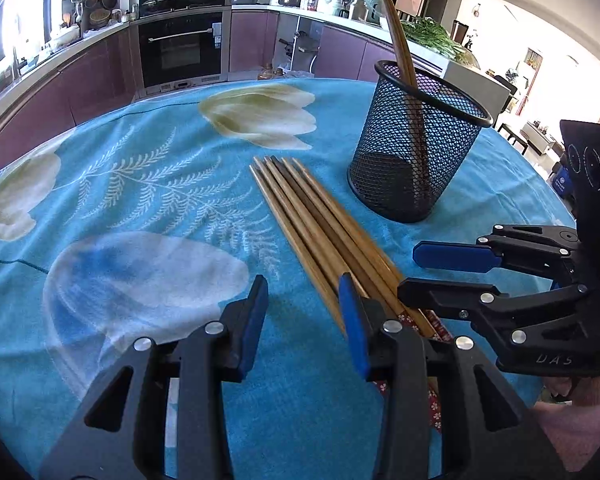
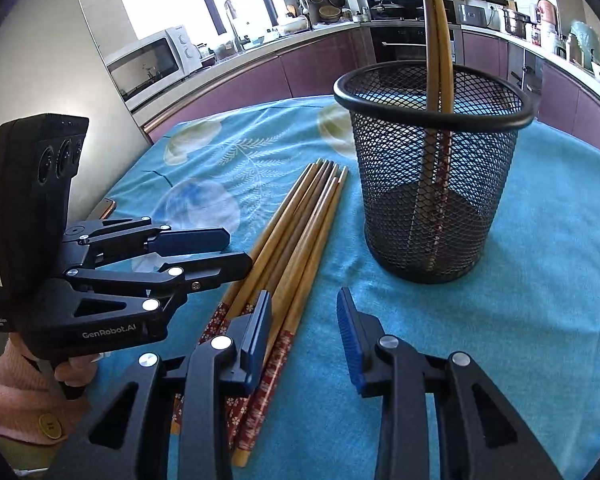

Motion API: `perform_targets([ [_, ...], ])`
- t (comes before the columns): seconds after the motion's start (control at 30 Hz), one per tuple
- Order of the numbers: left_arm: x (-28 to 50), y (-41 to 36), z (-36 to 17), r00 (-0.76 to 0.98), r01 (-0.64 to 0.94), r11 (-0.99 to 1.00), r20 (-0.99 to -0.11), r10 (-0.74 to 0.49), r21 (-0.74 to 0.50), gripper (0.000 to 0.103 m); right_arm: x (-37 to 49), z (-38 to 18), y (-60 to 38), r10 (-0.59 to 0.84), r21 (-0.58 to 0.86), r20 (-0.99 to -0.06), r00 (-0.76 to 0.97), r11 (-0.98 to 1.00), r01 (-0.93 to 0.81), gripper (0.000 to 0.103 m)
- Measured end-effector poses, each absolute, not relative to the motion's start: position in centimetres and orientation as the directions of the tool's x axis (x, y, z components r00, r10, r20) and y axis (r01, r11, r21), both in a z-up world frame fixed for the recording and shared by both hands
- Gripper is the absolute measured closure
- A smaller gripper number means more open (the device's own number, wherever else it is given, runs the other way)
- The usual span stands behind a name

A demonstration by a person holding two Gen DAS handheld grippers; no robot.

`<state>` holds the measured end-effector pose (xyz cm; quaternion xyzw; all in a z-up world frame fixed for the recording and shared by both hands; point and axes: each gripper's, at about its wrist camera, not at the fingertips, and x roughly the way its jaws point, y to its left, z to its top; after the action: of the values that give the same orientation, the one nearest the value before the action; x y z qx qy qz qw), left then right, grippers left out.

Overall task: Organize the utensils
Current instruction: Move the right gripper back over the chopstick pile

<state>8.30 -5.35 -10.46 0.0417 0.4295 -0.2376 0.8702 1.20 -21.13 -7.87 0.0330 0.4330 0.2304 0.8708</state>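
Several wooden chopsticks point(image 1: 320, 224) with red flowered handles lie in a bundle on the blue cloth; they also show in the right wrist view point(image 2: 296, 236). A black mesh holder point(image 1: 416, 140) stands upright behind them with two chopsticks point(image 1: 396, 36) leaning in it; the holder shows in the right wrist view too point(image 2: 432, 168). My left gripper point(image 1: 303, 312) is open and empty, low over the cloth just left of the bundle's handle end. My right gripper point(image 2: 303, 328) is open and empty, its left finger over the handles. Each gripper shows in the other's view point(image 1: 440, 272) point(image 2: 232, 248).
The round table point(image 1: 140, 200) carries a blue flowered cloth. Kitchen counters, an oven point(image 1: 180, 48) and a microwave point(image 2: 148, 60) stand beyond its far edge. A phone edge point(image 2: 104, 208) lies at the table's left side.
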Motion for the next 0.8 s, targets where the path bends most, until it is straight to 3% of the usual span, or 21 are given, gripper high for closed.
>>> perform_targets([
  [0.8,8.9,-5.2,-10.6,0.511,0.436,0.895,-0.791,-0.336,-0.099,0.069,1.9,-7.5,-20.5,0.341,0.163,-0.771,0.538,0.922,-0.350,0.075],
])
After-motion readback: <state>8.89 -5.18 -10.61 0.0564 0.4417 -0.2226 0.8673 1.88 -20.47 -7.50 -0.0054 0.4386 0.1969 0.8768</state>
